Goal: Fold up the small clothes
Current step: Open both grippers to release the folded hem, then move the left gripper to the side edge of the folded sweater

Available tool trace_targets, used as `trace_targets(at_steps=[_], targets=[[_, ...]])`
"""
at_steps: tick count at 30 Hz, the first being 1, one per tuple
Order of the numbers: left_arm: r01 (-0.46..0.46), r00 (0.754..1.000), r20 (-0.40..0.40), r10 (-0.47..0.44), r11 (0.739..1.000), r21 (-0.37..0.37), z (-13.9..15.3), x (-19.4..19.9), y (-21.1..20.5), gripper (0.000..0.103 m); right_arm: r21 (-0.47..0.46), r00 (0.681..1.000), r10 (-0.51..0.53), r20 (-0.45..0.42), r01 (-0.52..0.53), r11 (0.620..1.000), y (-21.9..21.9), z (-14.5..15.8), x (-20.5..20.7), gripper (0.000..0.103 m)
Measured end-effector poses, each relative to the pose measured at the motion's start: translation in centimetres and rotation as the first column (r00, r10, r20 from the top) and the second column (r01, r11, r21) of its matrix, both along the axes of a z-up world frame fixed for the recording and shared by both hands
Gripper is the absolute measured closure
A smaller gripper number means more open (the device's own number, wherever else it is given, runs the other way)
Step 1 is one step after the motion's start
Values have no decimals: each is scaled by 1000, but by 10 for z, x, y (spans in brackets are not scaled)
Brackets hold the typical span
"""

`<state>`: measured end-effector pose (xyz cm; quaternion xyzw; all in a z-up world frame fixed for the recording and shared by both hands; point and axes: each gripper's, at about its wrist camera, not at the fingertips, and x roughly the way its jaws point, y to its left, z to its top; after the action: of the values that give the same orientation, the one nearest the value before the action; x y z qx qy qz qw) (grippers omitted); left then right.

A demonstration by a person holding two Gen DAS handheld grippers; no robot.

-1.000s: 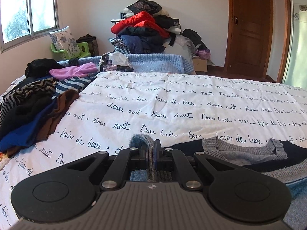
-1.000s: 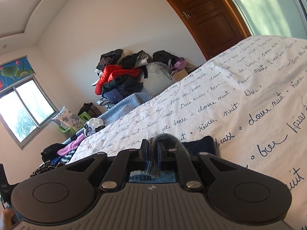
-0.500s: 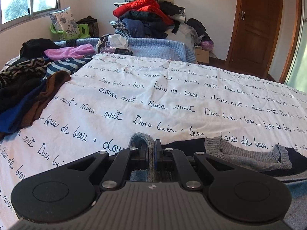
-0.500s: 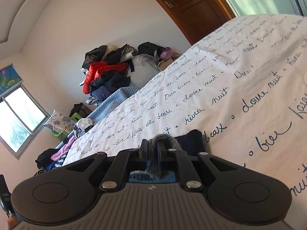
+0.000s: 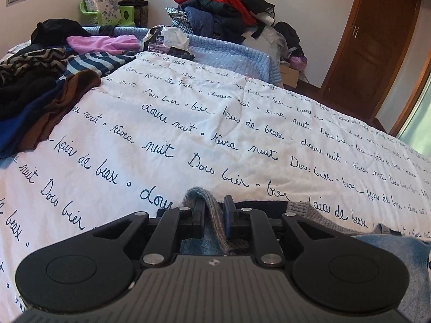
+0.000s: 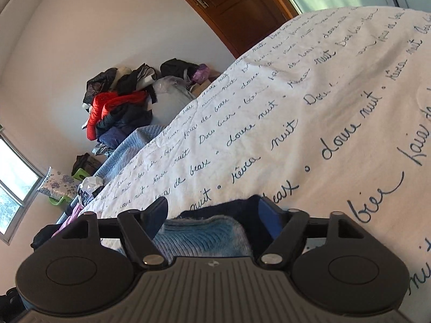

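Observation:
A small knit sweater in grey, light blue and navy lies on the white bedspread (image 5: 188, 134) printed with dark script. In the left wrist view my left gripper (image 5: 214, 207) has its jaws slightly parted, with a grey knit fold of the sweater (image 5: 207, 204) still standing between them; the grey collar (image 5: 309, 212) lies to the right. In the right wrist view my right gripper (image 6: 212, 207) is wide open over the sweater (image 6: 204, 231), whose light blue and navy edge rests loose between the fingers.
A heap of unfolded clothes (image 5: 35, 80) covers the left side of the bed. A tall pile of jackets (image 5: 223, 8) stands beyond the bed's far end, with a wooden door (image 5: 371, 40) at the right. A window and a green chair (image 5: 113, 13) are at the far left.
Both grippers have come down onto the bedspread with the sweater. The right gripper has opened wide and let go of the fabric. The left jaws have loosened a little.

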<state>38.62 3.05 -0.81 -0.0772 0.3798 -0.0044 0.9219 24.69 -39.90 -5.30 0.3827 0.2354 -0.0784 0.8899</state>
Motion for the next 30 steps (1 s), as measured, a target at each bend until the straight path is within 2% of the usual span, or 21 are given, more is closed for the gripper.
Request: trace_targets(at_steps=[2, 4, 6, 10, 13, 15, 18, 22, 24, 26, 30], targets=[[-13, 1000, 13, 12, 1000, 21, 2, -1, 0, 77, -7, 1000, 1, 5, -1, 1000, -2, 4, 0, 27], [-38, 998, 56, 34, 996, 77, 7, -5, -1, 66, -9, 1000, 3, 10, -3, 1000, -2, 10, -3, 27], [-44, 996, 80, 36, 993, 109, 11, -7, -1, 61, -28, 1000, 20, 23, -19, 999, 3, 16, -8, 27], [-28, 996, 83, 18, 992, 123, 14, -17, 3, 56, -88, 996, 74, 43, -70, 994, 20, 29, -19, 27], [-8, 996, 92, -7, 987, 161, 13, -30, 2, 49, -103, 985, 158, 64, -151, 983, 34, 36, -26, 26], [-2, 995, 94, -16, 983, 186, 12, -38, 1, 47, -98, 973, 225, 48, -220, 971, 45, 34, -25, 24], [11, 995, 91, -29, 982, 191, 10, -49, 3, 45, -98, 966, 257, -11, -257, 961, 53, 25, -20, 24], [32, 995, 89, -51, 978, 206, 10, -66, 3, 40, -195, 977, 162, -140, -187, 963, 56, 16, -16, 24], [40, 993, 100, -64, 973, 226, 11, -73, 2, 35, -230, 982, 136, -135, -164, 959, 58, 19, -25, 24], [44, 991, 109, -72, 968, 246, 11, -80, 1, 30, -256, 980, 163, -117, -188, 948, 64, 26, -34, 24], [50, 991, 110, -79, 968, 244, 11, -89, 2, 28, -368, 965, 243, -94, -260, 893, 94, 42, -49, 24]])
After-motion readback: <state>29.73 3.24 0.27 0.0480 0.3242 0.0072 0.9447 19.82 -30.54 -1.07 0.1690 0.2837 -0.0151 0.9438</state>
